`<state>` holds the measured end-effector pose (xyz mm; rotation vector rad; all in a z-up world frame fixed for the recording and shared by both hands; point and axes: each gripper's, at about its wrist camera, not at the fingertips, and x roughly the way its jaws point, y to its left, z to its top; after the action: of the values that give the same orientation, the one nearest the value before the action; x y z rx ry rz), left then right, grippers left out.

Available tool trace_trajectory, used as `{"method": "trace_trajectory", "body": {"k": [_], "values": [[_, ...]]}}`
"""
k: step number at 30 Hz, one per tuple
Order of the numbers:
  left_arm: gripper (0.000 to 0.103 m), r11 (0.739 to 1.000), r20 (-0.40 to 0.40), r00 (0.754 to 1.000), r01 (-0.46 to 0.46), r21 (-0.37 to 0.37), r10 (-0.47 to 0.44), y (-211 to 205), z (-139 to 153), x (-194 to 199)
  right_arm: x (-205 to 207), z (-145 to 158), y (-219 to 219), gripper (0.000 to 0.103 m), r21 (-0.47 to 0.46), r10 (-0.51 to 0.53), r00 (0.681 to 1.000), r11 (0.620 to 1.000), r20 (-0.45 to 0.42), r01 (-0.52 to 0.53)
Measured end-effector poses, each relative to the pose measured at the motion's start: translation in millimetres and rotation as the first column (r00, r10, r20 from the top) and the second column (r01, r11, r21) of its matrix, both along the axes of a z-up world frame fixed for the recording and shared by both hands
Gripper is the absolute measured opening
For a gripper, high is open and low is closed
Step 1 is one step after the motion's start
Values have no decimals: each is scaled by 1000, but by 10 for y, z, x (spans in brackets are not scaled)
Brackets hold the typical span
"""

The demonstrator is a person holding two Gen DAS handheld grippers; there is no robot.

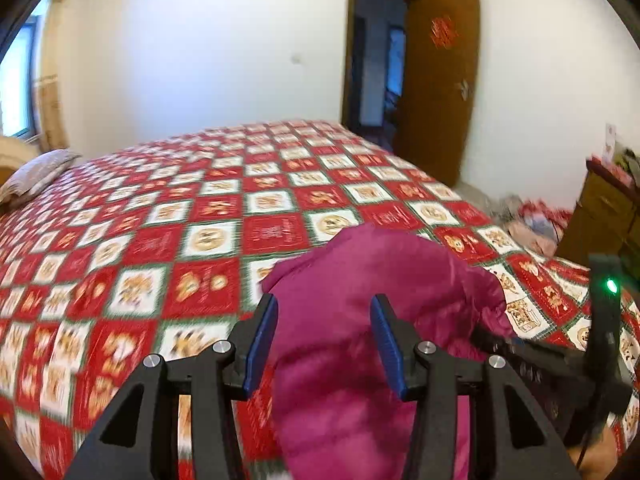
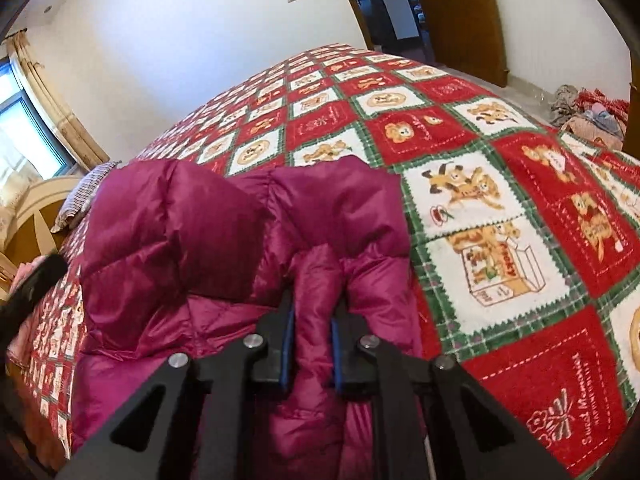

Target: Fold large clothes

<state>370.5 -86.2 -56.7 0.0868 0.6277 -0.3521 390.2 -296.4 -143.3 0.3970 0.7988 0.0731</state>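
A magenta puffer jacket (image 1: 360,280) lies bunched on the bed near its front edge; it also fills the middle of the right wrist view (image 2: 192,232). My left gripper (image 1: 324,316) is open, its blue pads wide apart just above the jacket, holding nothing. My right gripper (image 2: 314,312) is shut on a raised fold of the jacket. The right gripper's black body (image 1: 600,320) shows at the right of the left wrist view, with a green light. Part of the left gripper (image 2: 32,284) shows at the left edge of the right wrist view.
The bed is covered by a red, white and green checked blanket (image 1: 200,208) (image 2: 500,200). A pillow (image 1: 36,176) lies at the far left. An open brown door (image 1: 436,80), a wooden cabinet (image 1: 608,216) and a pile of cloth on the floor (image 1: 536,220) are to the right.
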Motion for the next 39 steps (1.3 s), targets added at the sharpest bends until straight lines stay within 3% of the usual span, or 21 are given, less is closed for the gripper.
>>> {"method": "trace_trajectory", "body": {"k": [3, 5, 8, 15, 18, 20, 23, 24, 27, 33, 39], "values": [[49, 996, -59, 996, 66, 64, -63, -314, -137, 340, -24, -11, 9, 14, 2, -7, 1000, 1000, 9, 7], [50, 989, -99, 993, 77, 126, -65, -474, -316, 518, -31, -27, -15, 14, 19, -9, 1000, 1000, 9, 9], [50, 984, -147, 988, 78, 162, -54, -558, -490, 655, -16, -63, -66, 14, 61, -10, 1000, 998, 7, 10], [51, 980, -148, 988, 81, 181, -55, -614, -689, 711, 20, -106, -109, 14, 104, -6, 1000, 995, -3, 6], [51, 970, -107, 993, 65, 234, -41, -713, -746, 684, 29, -114, -158, 14, 131, -2, 1000, 991, -15, 3], [51, 973, -97, 995, 54, 225, -33, -694, -751, 663, 49, -32, -153, 15, 96, -1, 1000, 995, -16, 3], [51, 981, -102, 994, 49, 190, -30, -633, -745, 673, 108, 179, -46, 25, -106, -19, 999, 994, 28, 22], [51, 980, -99, 995, 48, 193, -29, -642, -745, 669, 150, 198, -38, 25, -130, -21, 999, 991, 25, 24], [51, 975, -93, 995, 41, 218, -21, -689, -746, 666, 375, 7, -96, 29, -70, 21, 998, 997, -66, -26], [51, 963, -67, 998, 27, 268, -9, -779, -788, 657, 373, -130, -202, 28, 7, 31, 997, 999, -66, -31], [51, 980, -73, 997, 51, 192, -38, -630, -682, 610, 328, -39, -204, 29, -6, 40, 998, 999, -58, -40]]}}
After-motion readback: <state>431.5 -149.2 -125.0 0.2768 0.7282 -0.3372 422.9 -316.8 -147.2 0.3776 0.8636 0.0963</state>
